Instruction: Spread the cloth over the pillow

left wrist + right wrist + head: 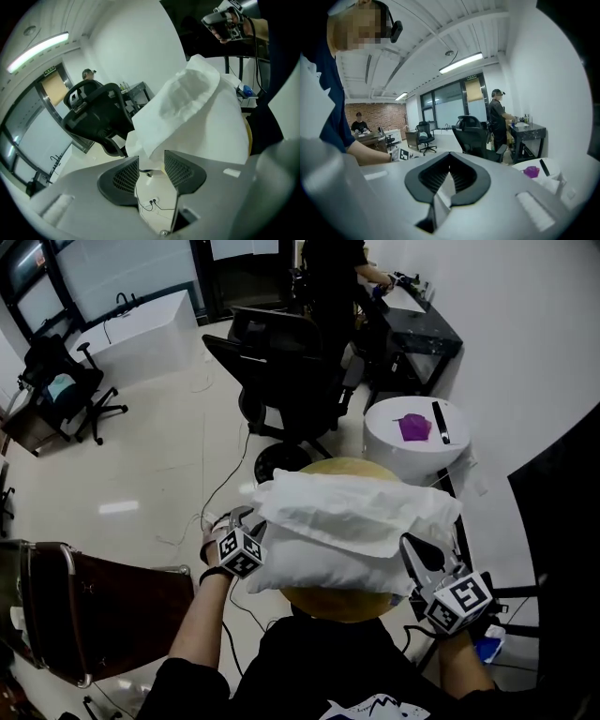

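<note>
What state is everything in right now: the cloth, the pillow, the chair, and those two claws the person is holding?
Cloth: bunched on the pillow, not spread over all of it.
Pillow: lying on the round table, near side bare.
Left claw: open, at the cloth's edge, gripping nothing.
Right claw: shut, empty.
Chair: unoccupied.

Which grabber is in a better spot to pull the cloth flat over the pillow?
Probably left: the left gripper is open, with the cloth edge right at its tips. The right gripper is shut and points away from it.
</note>
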A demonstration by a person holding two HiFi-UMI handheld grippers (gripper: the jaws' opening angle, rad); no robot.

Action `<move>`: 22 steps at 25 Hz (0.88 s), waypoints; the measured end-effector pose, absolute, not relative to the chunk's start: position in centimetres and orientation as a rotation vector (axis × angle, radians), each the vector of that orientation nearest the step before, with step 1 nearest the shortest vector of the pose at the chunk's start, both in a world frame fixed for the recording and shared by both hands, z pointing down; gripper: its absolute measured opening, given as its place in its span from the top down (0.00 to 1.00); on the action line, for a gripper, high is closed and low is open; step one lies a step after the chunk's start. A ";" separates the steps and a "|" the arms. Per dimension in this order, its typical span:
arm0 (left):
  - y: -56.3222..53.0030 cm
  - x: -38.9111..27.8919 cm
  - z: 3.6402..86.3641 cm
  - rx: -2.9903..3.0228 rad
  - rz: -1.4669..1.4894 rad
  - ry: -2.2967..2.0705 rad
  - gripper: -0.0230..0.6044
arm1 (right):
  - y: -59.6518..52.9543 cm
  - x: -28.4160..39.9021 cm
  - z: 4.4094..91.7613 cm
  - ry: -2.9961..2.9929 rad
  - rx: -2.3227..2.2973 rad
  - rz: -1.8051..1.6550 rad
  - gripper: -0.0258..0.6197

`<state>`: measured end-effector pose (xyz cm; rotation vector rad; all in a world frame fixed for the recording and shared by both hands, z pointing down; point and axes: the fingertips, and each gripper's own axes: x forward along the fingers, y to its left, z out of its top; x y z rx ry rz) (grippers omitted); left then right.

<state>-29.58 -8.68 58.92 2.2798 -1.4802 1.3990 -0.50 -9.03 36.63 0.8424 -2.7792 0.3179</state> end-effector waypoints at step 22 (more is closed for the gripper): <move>-2.7 -27.4 50.3 2.369 1.398 -1.710 0.96 | -15.7 -14.0 35.8 -2.766 0.235 -0.008 0.95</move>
